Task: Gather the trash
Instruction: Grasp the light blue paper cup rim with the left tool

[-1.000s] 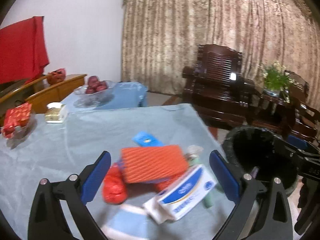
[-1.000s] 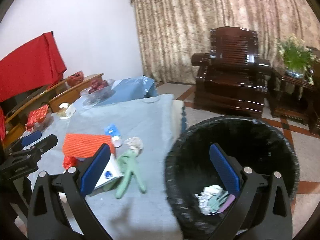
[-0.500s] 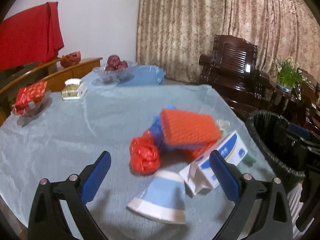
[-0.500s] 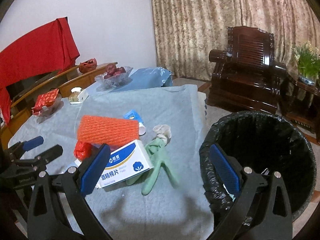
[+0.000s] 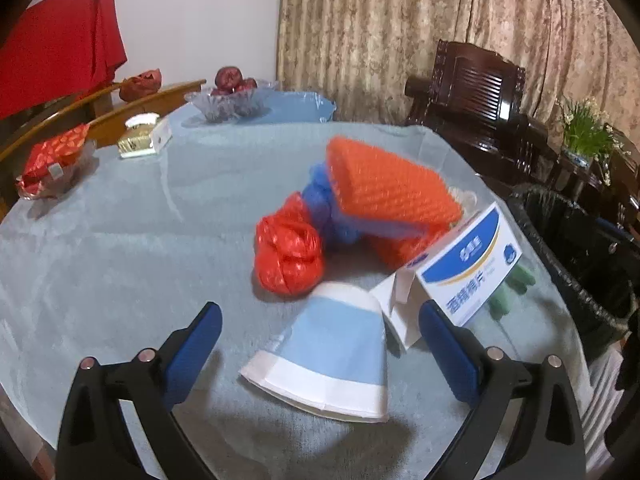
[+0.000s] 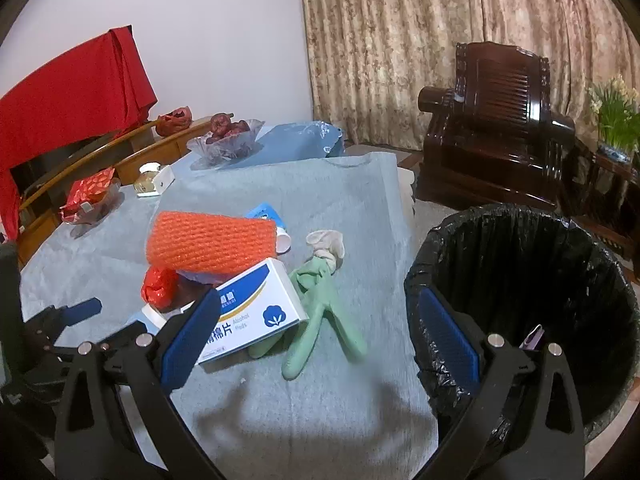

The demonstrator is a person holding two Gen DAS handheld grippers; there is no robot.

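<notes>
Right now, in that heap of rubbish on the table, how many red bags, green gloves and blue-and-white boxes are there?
Red bag: 1
Green glove: 1
Blue-and-white box: 1
Total: 3

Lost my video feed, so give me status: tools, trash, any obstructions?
Both tools open, empty. Left tool lined up on tipped paper cup. Right tool between table and bin. Nothing blocking.

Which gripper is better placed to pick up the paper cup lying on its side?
Left. The open left gripper already frames the paper cup between its fingers. The open right gripper faces the alcohol pads box and the trash bin.
</notes>
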